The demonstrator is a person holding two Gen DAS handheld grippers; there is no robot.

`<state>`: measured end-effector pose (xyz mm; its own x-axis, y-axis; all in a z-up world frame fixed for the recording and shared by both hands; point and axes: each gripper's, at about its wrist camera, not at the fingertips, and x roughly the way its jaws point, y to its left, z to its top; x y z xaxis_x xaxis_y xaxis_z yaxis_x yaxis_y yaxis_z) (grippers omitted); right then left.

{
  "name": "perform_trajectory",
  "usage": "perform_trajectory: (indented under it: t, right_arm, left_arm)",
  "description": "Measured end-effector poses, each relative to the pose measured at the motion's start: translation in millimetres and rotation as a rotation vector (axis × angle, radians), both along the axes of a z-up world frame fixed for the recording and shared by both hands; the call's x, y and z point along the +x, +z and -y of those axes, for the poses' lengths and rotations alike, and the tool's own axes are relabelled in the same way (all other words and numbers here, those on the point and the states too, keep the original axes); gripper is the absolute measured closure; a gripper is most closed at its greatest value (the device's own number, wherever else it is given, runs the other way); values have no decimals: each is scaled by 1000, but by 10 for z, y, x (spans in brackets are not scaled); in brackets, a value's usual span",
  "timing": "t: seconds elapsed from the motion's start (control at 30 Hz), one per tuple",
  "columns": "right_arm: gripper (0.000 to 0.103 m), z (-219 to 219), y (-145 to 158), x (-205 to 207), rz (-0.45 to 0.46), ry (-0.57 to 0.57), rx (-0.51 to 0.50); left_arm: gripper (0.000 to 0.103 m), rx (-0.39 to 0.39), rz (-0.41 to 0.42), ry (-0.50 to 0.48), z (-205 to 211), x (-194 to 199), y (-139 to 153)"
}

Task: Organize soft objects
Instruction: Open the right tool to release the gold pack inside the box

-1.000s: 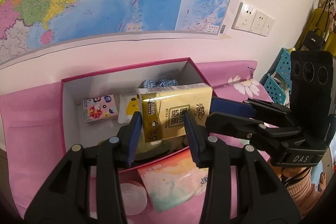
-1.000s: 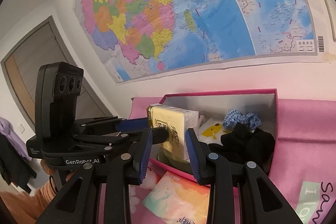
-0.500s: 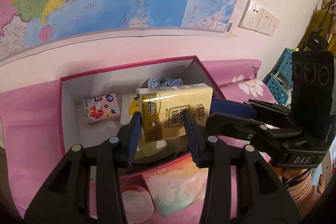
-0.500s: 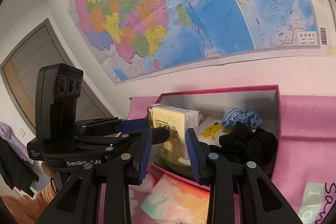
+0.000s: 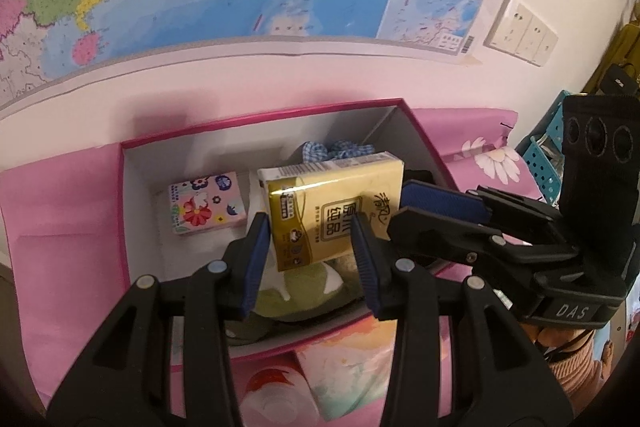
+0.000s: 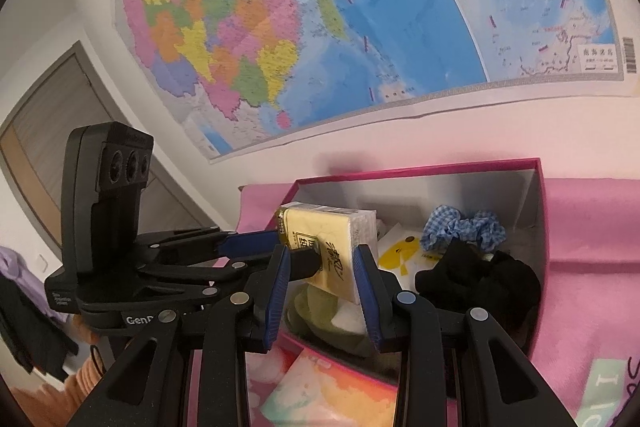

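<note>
Both the left gripper [image 5: 310, 247] and right gripper [image 6: 320, 273] clamp the yellow tissue pack [image 5: 334, 211], mid-frame over the pink box [image 5: 124, 211]. Inside lie a floral tissue packet [image 5: 206, 203], a checked scrunchie [image 6: 460, 231] and black cloth [image 6: 480, 277]; the green thing beneath is half-hidden.

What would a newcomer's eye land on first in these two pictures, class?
Probably the yellow tissue pack, held in mid-air by both grippers, the left gripper and right gripper, above the open pink box. Next comes the big colourful map on the wall behind.
</note>
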<state>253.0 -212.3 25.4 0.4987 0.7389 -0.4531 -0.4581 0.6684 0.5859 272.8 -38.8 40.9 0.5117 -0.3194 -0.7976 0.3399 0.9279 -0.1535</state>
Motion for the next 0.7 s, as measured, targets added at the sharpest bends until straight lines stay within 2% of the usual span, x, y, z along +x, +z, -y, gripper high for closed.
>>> perform_trajectory:
  t: [0.37,0.7]
  right_arm:
    - [69,-83,-125,172,-38,-16,-13]
    - [69,-90,-207,246,-64,-13,-7]
  left_arm:
    - [62,28,-47,17,1,169,-122]
    - [62,29,-48,24,-23,204,-161]
